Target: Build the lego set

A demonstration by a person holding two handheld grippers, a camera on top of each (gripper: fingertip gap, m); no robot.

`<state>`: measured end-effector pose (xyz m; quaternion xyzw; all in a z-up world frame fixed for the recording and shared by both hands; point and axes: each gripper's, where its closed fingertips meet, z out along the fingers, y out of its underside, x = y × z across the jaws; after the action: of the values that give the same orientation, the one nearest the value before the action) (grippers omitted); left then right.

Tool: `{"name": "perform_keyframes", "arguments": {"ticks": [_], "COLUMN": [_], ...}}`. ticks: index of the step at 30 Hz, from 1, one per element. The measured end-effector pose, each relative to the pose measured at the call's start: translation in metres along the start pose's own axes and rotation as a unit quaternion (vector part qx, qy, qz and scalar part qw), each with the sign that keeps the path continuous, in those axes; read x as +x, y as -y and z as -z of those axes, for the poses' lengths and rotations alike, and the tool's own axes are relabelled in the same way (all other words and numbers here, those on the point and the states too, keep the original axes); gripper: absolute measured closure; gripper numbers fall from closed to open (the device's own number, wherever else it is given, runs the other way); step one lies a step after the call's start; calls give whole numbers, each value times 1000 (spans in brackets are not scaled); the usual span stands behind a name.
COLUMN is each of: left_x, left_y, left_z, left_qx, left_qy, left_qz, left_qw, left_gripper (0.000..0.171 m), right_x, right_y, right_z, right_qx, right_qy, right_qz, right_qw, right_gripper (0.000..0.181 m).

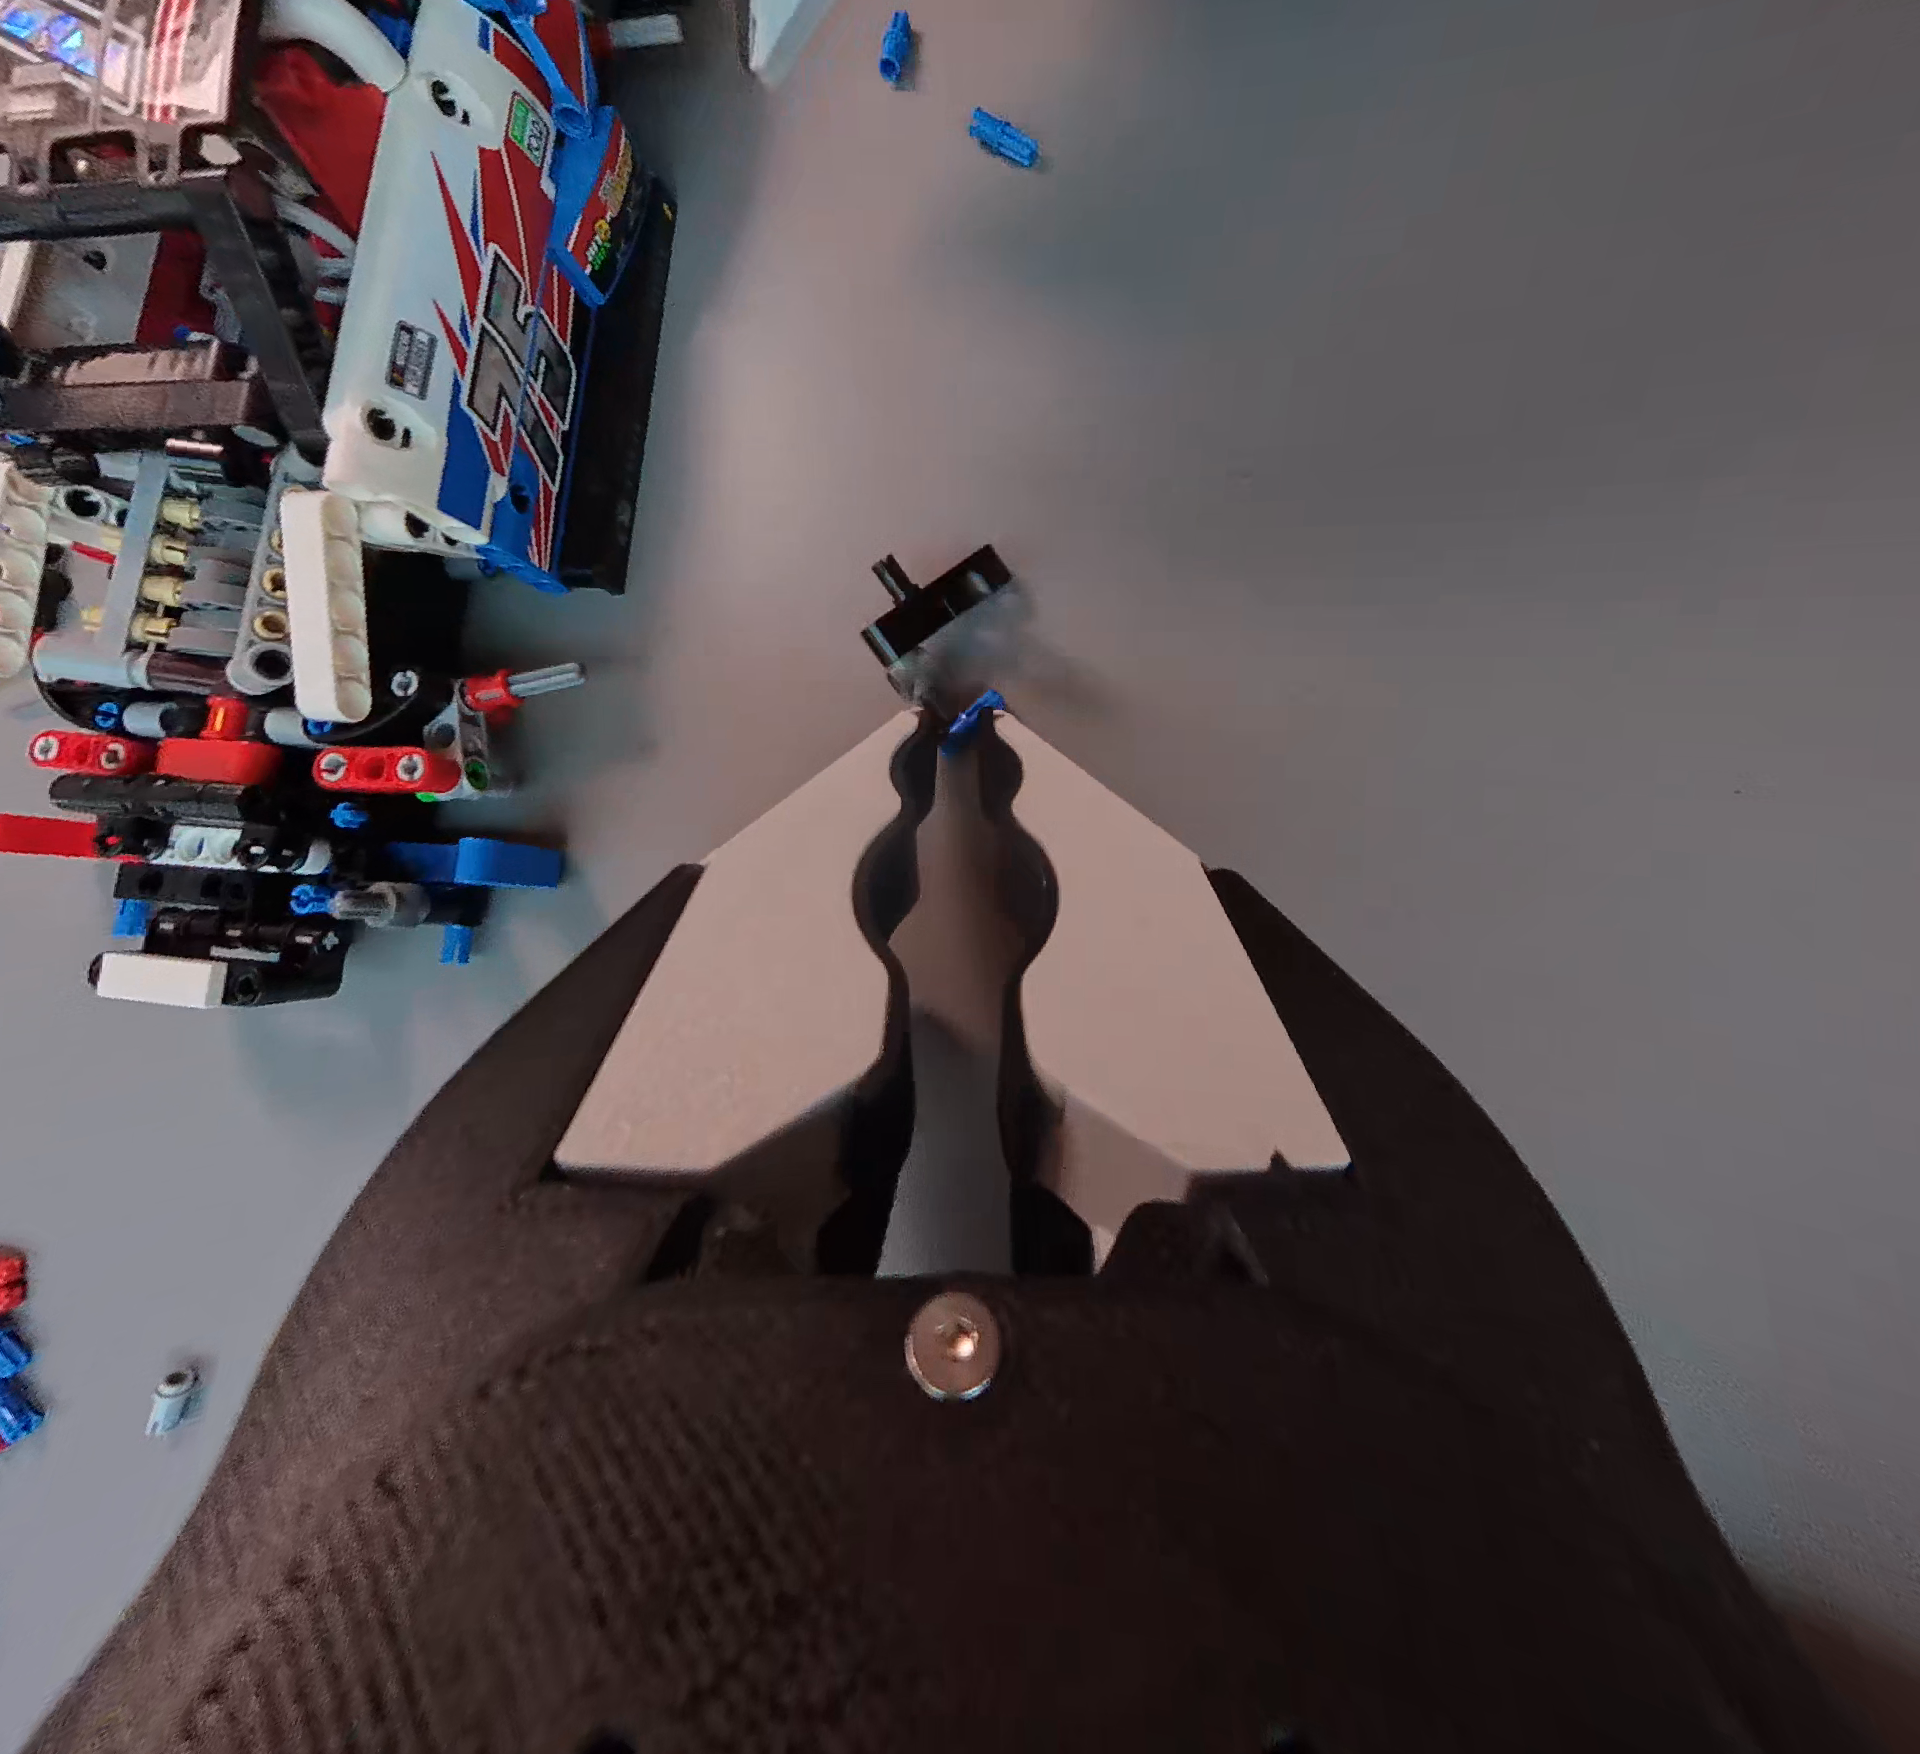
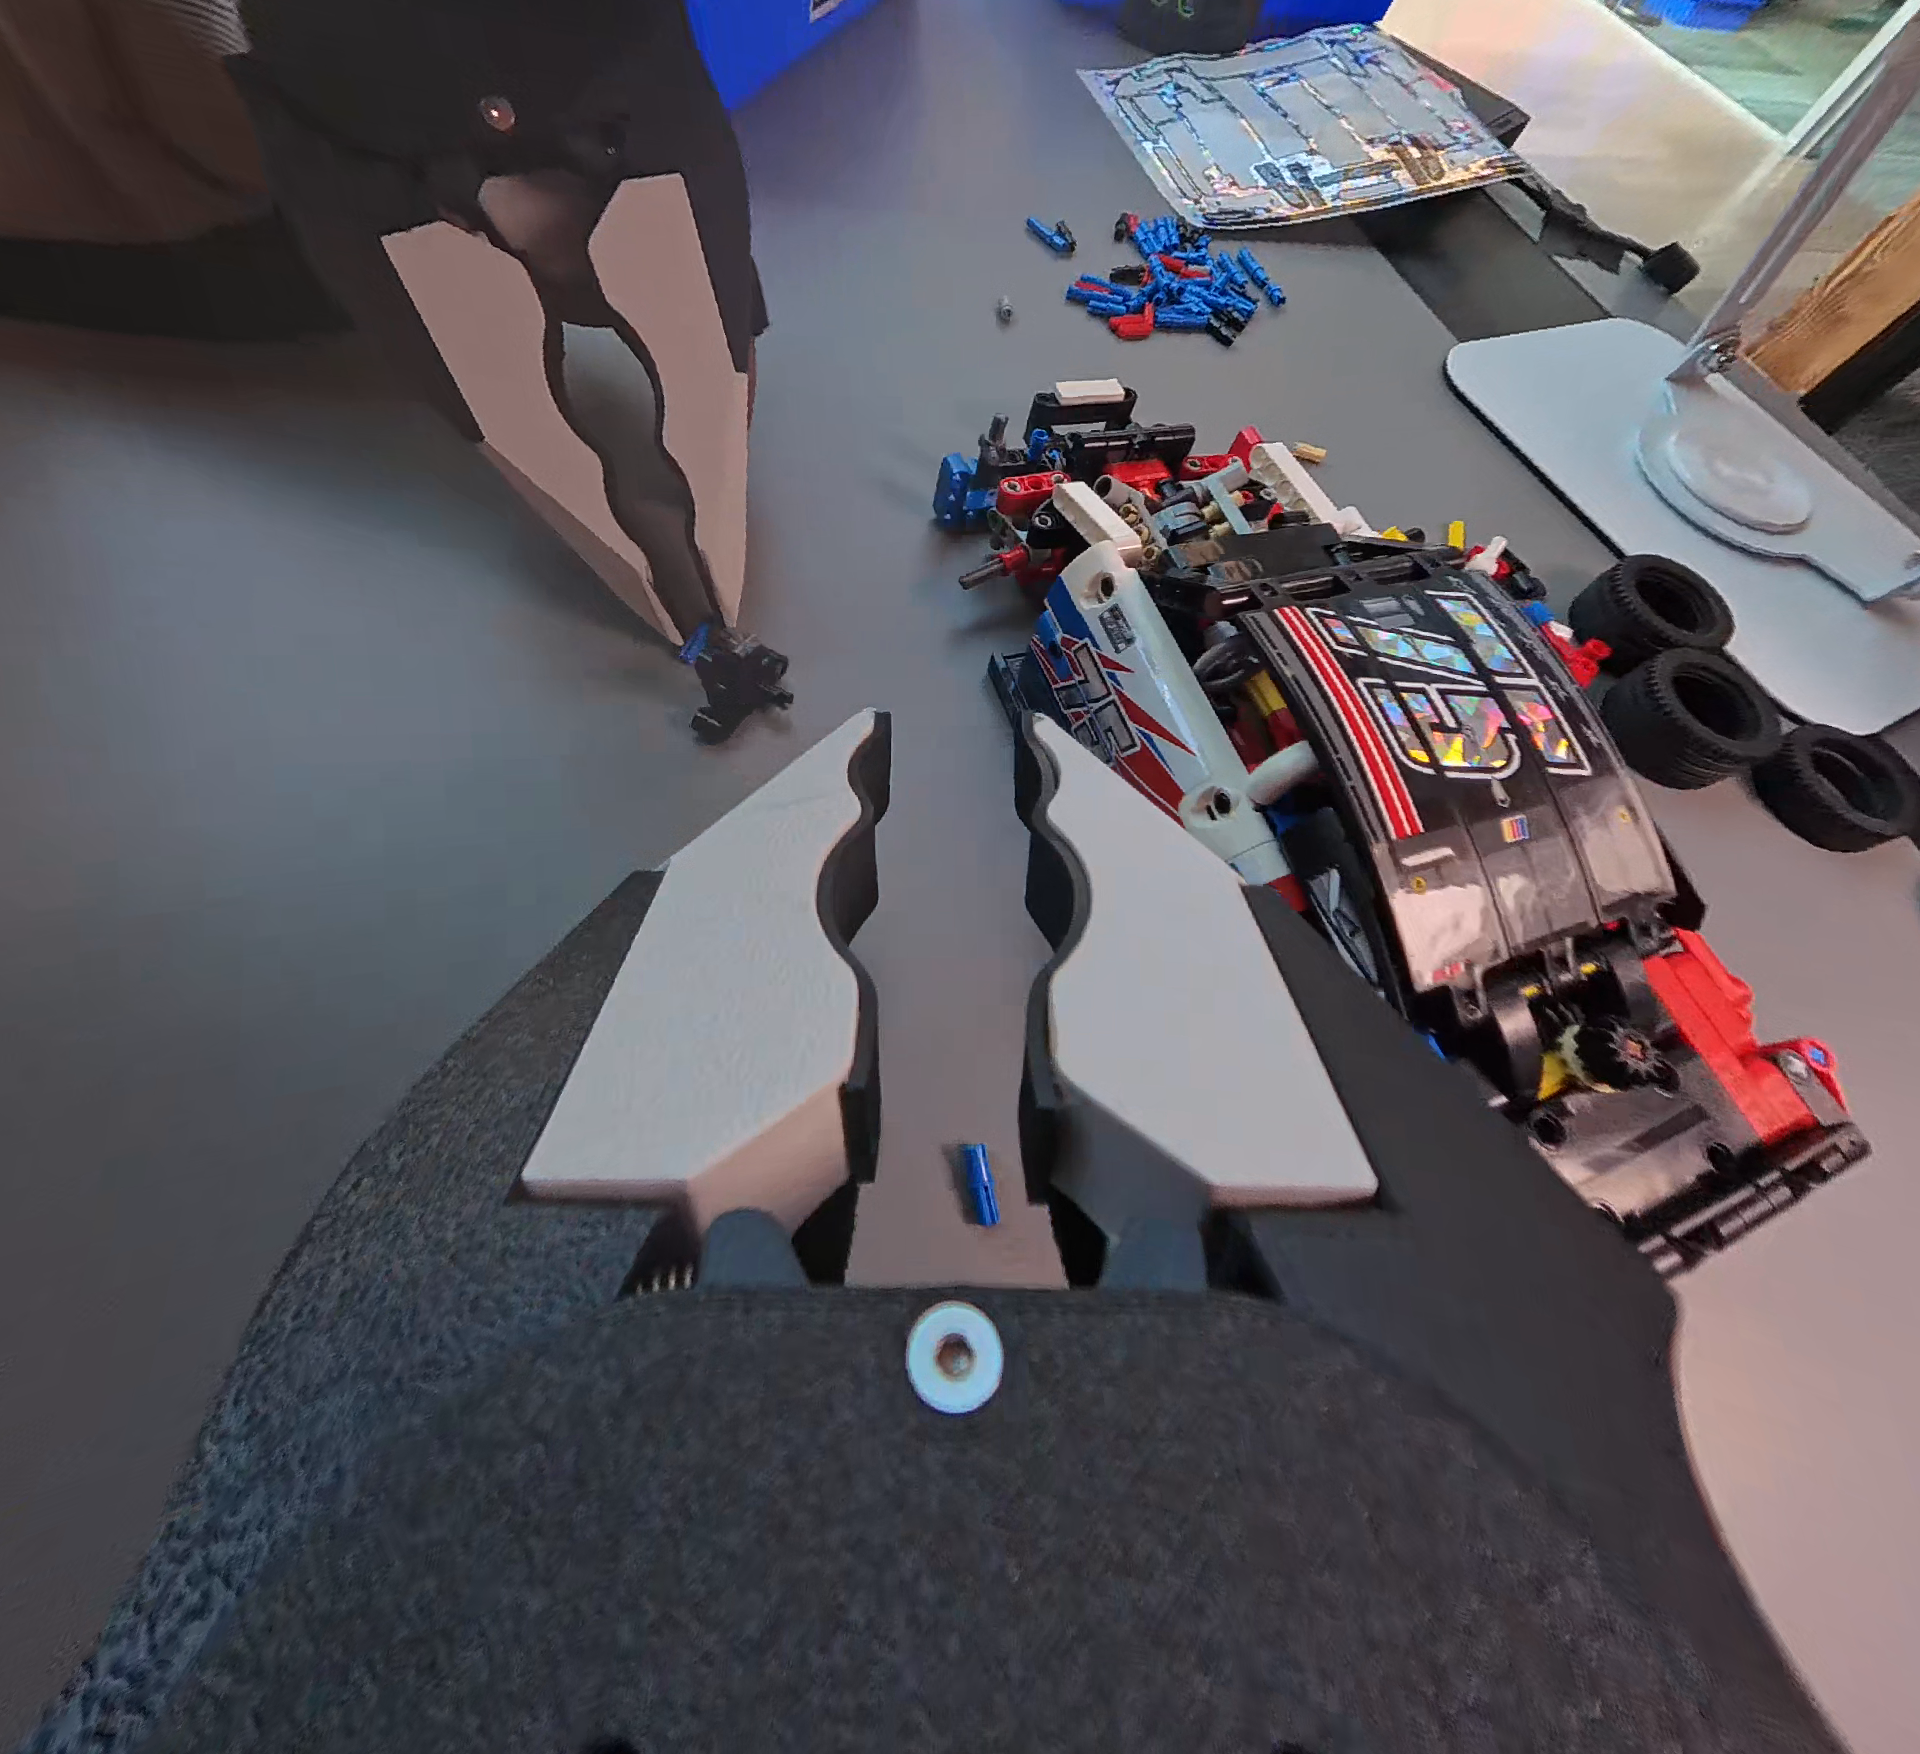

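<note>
Gripping: the left tongs point(image 1: 958, 717) were pinched on a small blue pin point(image 1: 968, 725) at their very tips, and the pin was pushed into, or at least touching, a little black piece point(image 1: 935, 603) just beyond them.
Key relation: from the left tongs the black piece lay at 12 o'clock, touching the tips; its long axis ran from about 7 to 1 o'clock in the left wrist view, with a short stub sticking out toward 10.
Seen from the right: the same black piece point(image 2: 740, 681) sat at 10 o'clock from the right tongs point(image 2: 954, 733), near but apart; the left tongs point(image 2: 712, 639) came down on it from 11 o'clock.
Nearer hand: the left, already in contact; the right was a short way off.
Right tongs: open with nothing held, jaws parted and hovering low over the surface point(image 2: 312, 769); a loose blue pin point(image 2: 977, 1183) lay on the surface in the gap between the fingers, near their root, its length running roughly 12 to 6.
Car: the half-built model point(image 2: 1351, 769) lay at 1 to 3 o'clock of the right tongs, nose away; in the left view it sat at 9 to 11 o'clock point(image 1: 468, 354).
Pose: left tongs tilted steeply, tips down; right tongs flatter, pointing across the surface.
Judgement: the black piece looked blurred at one end, so seating of the pin could not be confirmed.
</note>
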<state>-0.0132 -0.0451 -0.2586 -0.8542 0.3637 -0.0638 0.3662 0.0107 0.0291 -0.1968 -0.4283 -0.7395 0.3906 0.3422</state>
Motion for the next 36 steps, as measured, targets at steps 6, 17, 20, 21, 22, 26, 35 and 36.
{"name": "perform_keyframes", "arguments": {"ticks": [6,17,20,21,22,26,35,36], "left_x": [-8,-3,-2,-1,-2,1,7,6], "left_y": [2,1,-4,-5,-4,-1,0,0], "left_z": [13,14,5,3,2,-2,18,17], "left_qx": [34,20,-4,-13,-11,-20,2,2], "left_qy": [-15,-33,-26,-24,-22,-15,-59,-55], "left_qz": [41,82,76,76,79,69,97,100], "left_qw": [998,996,997,997,997,997,994,993], "left_gripper": [171,153,155,157,164,171,171,171], "right_x": [22,35,27,25,24,25,25,26], "right_y": [-1,3,0,-1,-1,0,8,10], "right_z": [22,29,22,20,19,20,24,25], "right_qx": [10,36,26,24,23,27,44,47], "right_qy": [-27,-46,-32,-28,-25,-25,-34,-36], "right_qz": [-14,-39,-31,-29,-28,-33,-27,-26], "right_qw": [1000,997,999,999,999,999,998,998], "right_gripper": [161,160,161,161,161,161,163,164]}}
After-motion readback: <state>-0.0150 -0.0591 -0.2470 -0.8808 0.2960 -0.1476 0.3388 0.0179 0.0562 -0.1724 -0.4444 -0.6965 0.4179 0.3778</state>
